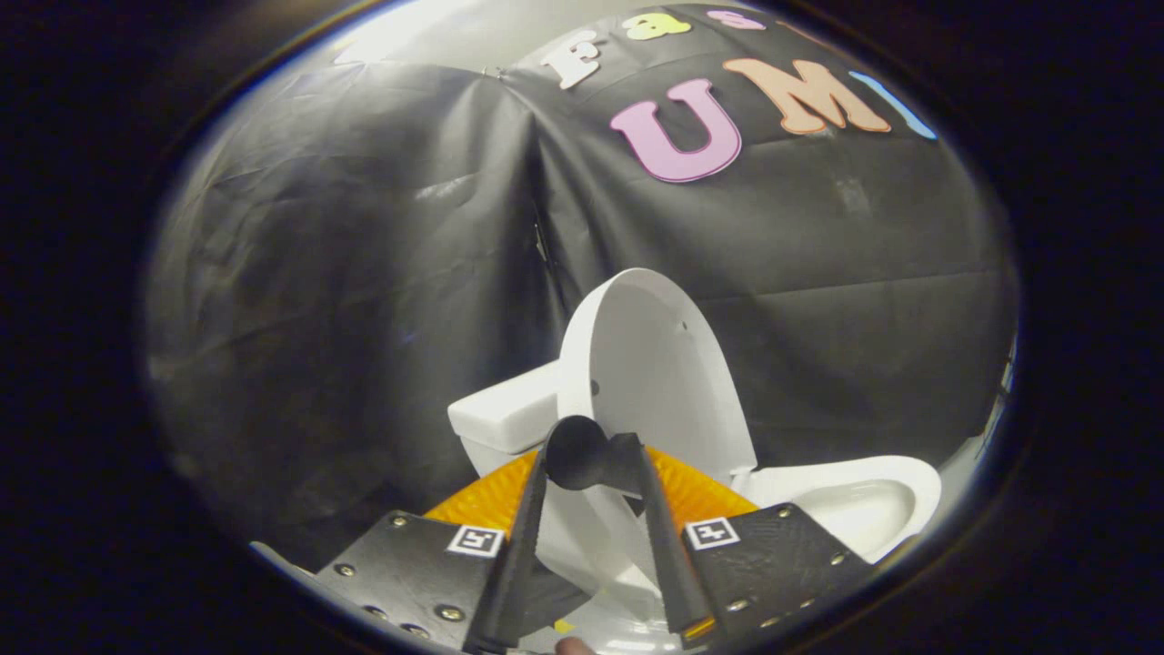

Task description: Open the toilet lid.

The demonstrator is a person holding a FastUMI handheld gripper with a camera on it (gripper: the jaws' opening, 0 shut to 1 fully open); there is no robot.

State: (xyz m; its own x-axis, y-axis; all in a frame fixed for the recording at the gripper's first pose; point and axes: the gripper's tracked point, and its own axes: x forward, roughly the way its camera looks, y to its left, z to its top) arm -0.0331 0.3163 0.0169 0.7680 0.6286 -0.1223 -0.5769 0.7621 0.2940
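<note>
Two fingers of the tongs (596, 464) converge at their tips just in front of the toilet lid (650, 364), and whether they pinch its near edge or merely sit against it cannot be told, since the dark tips hide the contact; the gap between them is narrow at the tips and wider farther back. That lid stands raised, close to upright, leaning toward the white tank (505, 414) behind it, with the open bowl (859, 500) showing beside and beyond the fingers. Judging from this, the lift looks nearly finished. To end it well, the push should stay gentle and follow the hinge's arc, easing the lid until it rests against the tank rather than letting it slap back, then the fingers should part and draw straight away so nothing drags it forward again.
</note>
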